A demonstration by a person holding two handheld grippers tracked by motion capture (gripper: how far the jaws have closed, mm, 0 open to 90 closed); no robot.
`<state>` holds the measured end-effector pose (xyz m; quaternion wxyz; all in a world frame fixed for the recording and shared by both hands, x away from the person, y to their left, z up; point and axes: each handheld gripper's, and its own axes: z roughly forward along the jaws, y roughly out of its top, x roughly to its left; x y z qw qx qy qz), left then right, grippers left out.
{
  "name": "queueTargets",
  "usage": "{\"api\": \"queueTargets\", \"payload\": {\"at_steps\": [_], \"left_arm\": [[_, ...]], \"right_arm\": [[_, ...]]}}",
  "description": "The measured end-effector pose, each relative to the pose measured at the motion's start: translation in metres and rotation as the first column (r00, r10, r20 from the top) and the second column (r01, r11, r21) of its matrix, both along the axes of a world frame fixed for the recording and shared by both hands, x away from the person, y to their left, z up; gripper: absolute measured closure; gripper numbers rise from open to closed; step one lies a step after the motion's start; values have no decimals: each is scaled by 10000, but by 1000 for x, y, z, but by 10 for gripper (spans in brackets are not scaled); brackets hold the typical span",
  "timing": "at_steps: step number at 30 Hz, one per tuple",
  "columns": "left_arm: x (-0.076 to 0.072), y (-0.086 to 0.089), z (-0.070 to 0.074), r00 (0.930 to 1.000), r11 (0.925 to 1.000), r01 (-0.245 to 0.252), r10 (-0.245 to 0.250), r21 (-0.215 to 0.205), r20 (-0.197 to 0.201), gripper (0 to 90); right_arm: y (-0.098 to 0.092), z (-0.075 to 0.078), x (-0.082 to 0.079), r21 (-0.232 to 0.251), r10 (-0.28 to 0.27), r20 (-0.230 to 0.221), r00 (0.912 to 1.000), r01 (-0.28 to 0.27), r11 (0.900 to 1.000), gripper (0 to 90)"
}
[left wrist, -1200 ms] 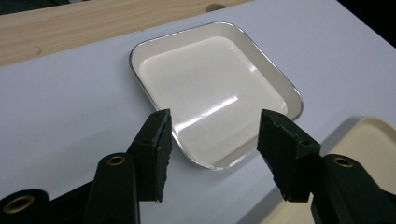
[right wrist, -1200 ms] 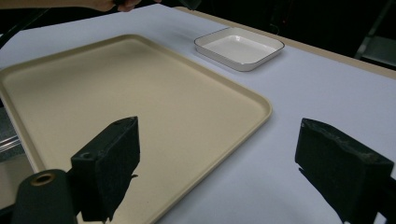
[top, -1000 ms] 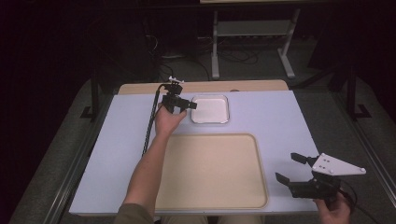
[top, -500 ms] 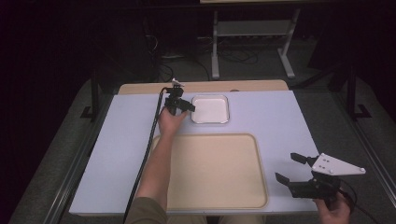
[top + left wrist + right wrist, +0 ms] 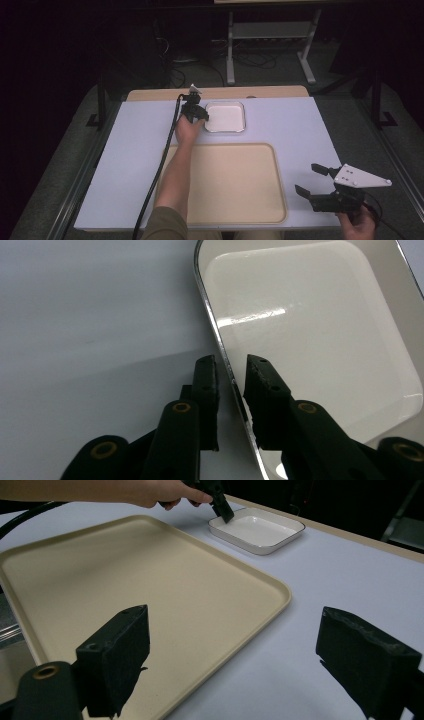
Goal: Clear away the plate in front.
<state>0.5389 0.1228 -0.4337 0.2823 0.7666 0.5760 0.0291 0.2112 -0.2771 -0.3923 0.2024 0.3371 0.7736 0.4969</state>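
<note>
A small white dish [image 5: 225,117] with a thin dark rim lies at the far middle of the table. My left gripper [image 5: 199,116] is at the dish's left edge, pointing down. In the left gripper view its jaws [image 5: 231,362] straddle that rim, one inside the dish [image 5: 310,330] and one outside. They have just been closing; a narrow gap still shows on each side of the rim, so the gripper is open. My right gripper [image 5: 306,178] hovers open and empty at the near right, off the corner of the large beige tray [image 5: 230,185].
The pale table [image 5: 310,130] has a wooden strip along its far edge. The right gripper view looks between its wide black jaws [image 5: 232,612] across the beige tray [image 5: 125,580] to the dish [image 5: 257,527]. A metal stand [image 5: 270,30] is behind the table.
My left hand has moved a little toward the dish and down, bringing its jaws over the dish's left rim. The right gripper has stayed still.
</note>
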Motion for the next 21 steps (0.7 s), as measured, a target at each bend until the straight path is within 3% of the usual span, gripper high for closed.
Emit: {"api": "queueTargets", "payload": {"at_steps": [4,7,14,20,21], "left_arm": [[0,-1,0,10000,10000,-45,45,17,-57,785],[1,2,-1,9987,9986,-366,352,-390,-365,820],[0,0,-3,9958,9899,-824,771,-1157,-497,883],[-2,1,1,9942,9875,-1027,980,-1199,-443,885],[-3,3,5,9928,9820,-1190,1152,-1470,-338,885]], "right_arm": [[-2,-1,0,37,-57,2,10000,57,10000,130],[-4,-1,0,147,-113,6,9999,112,9998,130],[0,0,0,-4,78,9,10000,-78,10000,130],[0,0,-1,29,58,40,10000,-58,10000,130],[-1,1,-2,42,45,47,10000,-46,10000,130]]}}
